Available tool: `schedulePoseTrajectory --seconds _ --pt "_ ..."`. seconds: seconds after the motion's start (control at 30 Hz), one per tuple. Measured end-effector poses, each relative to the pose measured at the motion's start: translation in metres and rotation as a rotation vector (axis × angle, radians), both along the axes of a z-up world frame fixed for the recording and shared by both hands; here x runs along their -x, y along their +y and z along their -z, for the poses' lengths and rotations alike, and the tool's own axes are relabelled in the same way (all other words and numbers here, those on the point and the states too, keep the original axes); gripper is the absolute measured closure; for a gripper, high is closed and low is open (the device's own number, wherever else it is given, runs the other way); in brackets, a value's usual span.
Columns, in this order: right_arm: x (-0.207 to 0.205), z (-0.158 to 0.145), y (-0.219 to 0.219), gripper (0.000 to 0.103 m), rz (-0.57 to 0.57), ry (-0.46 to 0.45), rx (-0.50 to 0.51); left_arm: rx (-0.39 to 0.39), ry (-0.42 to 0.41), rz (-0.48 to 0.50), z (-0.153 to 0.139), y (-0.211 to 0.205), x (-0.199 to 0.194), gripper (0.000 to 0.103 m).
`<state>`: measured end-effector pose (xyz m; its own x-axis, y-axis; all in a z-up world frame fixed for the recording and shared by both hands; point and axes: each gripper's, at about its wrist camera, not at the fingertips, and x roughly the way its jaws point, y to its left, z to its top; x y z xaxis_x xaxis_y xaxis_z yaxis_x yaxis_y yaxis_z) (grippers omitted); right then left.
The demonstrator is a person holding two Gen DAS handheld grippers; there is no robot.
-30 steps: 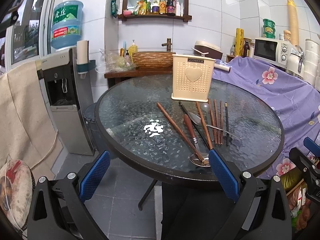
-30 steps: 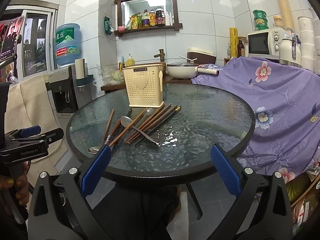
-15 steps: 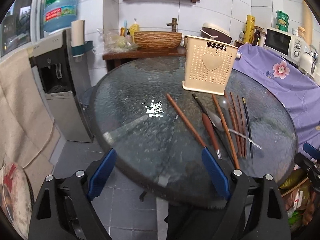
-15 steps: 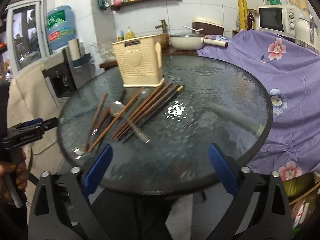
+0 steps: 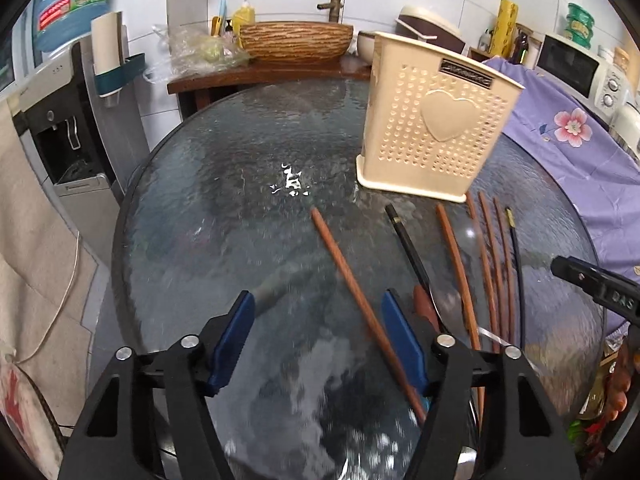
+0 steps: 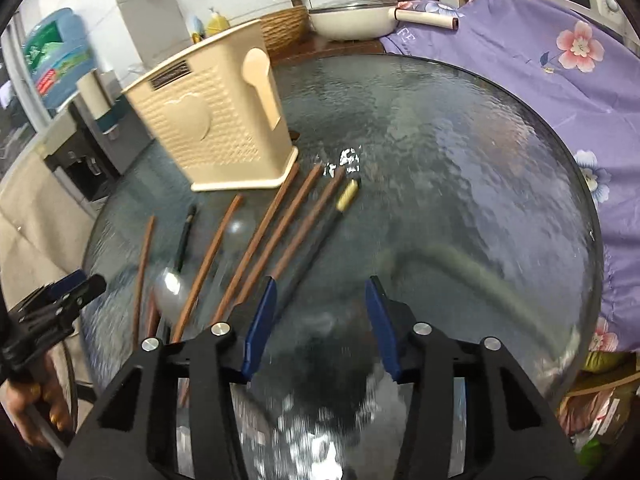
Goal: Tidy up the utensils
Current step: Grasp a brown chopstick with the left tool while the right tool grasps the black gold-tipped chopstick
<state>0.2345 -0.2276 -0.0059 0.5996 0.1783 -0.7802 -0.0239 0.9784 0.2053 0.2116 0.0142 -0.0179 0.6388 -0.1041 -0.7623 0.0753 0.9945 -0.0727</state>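
We are closing in on the loose utensils, nothing picked up yet.
Both the left gripper [image 5: 316, 340] and right gripper [image 6: 322, 324] have just been narrowing their fingers, part open over bare table [image 5: 208, 208]. The chopsticks [image 6: 260, 240] are lying beside the holder [image 6: 216, 128]. We are needing one stick between the fingers. The spoon's bowl is blurring out.

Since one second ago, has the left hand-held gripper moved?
Yes. The left hand-held gripper has advanced over the glass table toward the cream utensil holder, jaws closing on nothing.
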Motion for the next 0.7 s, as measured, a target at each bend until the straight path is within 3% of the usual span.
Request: schedulePoseTrajectory --seconds 0.17,0.3,0.5,0.7 --pt "-0.035 0.008 0.000 0.071 0.062 0.060 -0.003 0.016 0.068 -0.023 0.006 0.003 -0.032 0.051" --pt "-0.044 0.016 0.002 0.075 0.076 0.099 0.014 0.006 0.093 -0.032 0.010 0.001 -0.045 0.052" --pt "-0.062 0.019 0.007 0.076 0.088 0.122 0.038 -0.014 0.098 -0.041 0.013 -0.004 -0.057 0.053" --pt "-0.077 0.028 0.009 0.077 0.106 0.141 0.063 -0.009 0.141 -0.045 0.023 -0.005 -0.065 0.060"
